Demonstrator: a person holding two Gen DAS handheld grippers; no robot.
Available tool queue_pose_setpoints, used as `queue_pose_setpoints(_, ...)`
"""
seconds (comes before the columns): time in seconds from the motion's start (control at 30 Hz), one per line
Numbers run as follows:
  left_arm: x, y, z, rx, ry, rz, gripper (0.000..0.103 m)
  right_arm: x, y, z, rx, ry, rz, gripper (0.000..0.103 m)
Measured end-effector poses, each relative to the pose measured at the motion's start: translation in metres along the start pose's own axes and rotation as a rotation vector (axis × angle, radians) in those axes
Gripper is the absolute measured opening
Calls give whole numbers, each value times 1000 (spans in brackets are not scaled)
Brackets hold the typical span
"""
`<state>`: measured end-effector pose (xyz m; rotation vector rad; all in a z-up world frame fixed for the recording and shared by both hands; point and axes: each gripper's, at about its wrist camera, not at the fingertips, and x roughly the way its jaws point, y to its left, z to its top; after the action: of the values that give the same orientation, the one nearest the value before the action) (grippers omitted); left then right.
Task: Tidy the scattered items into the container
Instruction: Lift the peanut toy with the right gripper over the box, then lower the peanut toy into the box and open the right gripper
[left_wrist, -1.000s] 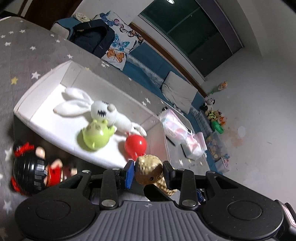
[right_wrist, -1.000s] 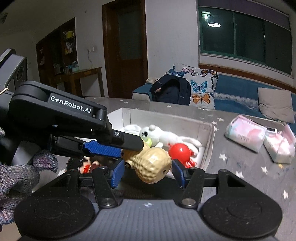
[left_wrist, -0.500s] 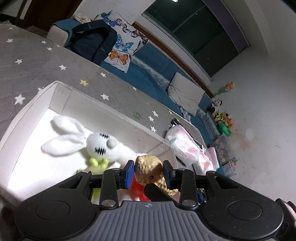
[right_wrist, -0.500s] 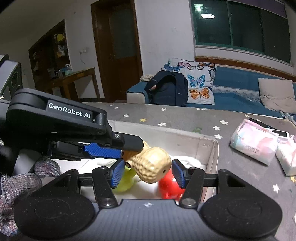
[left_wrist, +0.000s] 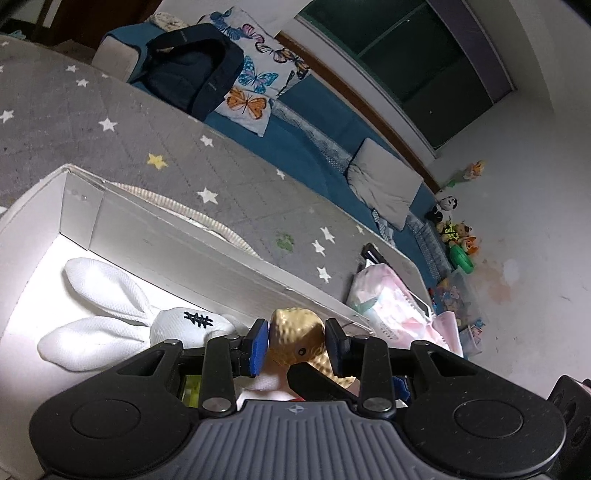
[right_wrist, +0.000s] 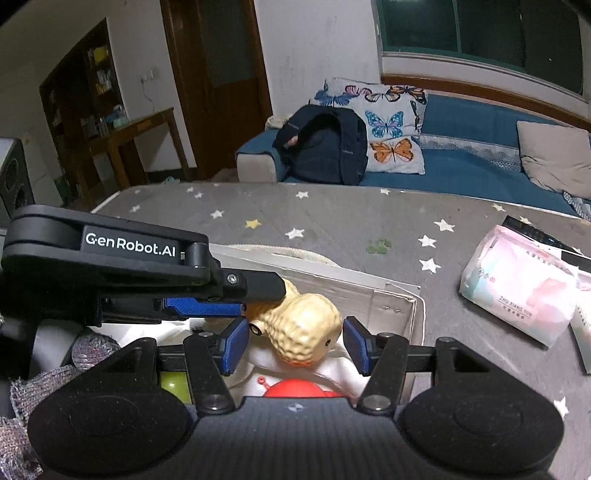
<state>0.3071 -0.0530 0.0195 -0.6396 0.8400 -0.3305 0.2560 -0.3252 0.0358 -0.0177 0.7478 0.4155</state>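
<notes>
Tan and dimpled, the peanut toy (left_wrist: 295, 341) sits clamped between the blue pads of my left gripper (left_wrist: 296, 345), one end pinched on both sides, and I hold it over the near end of the white box (left_wrist: 79, 201). From my right wrist I see the same peanut (right_wrist: 301, 332) hanging between the fingers of my right gripper (right_wrist: 293, 345), whose jaws stand apart with a gap on each side; they press on nothing, so I judge that only the left carries it. Under the peanut the box already has a white rabbit (left_wrist: 122, 317), a red ball (right_wrist: 301, 389) and a green toy (right_wrist: 171, 382), so most of the tidying looks done. What is left for this piece is the letting go. Beyond the box, tissue packs (right_wrist: 517, 288) lie on the grey starred mat (right_wrist: 332, 218); I cannot tell whether they count as clutter. Any other stray toys are out of view.
</notes>
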Motion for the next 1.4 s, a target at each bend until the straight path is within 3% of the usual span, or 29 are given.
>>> queue_pose_setpoints(0.53,-3,-2,-1,17,-10,2,35,7,-8,-4,-21,18,-52,57)
queue_pose_setpoints(0.97,-75,-16,-26,103,-86,-15,35,-64,20,-22,-74,-111,-34,57)
queue_pose_setpoints(1.4,-165,17,-73,91,-160,-13,35,-119,85,-79,-123,-173,63,58)
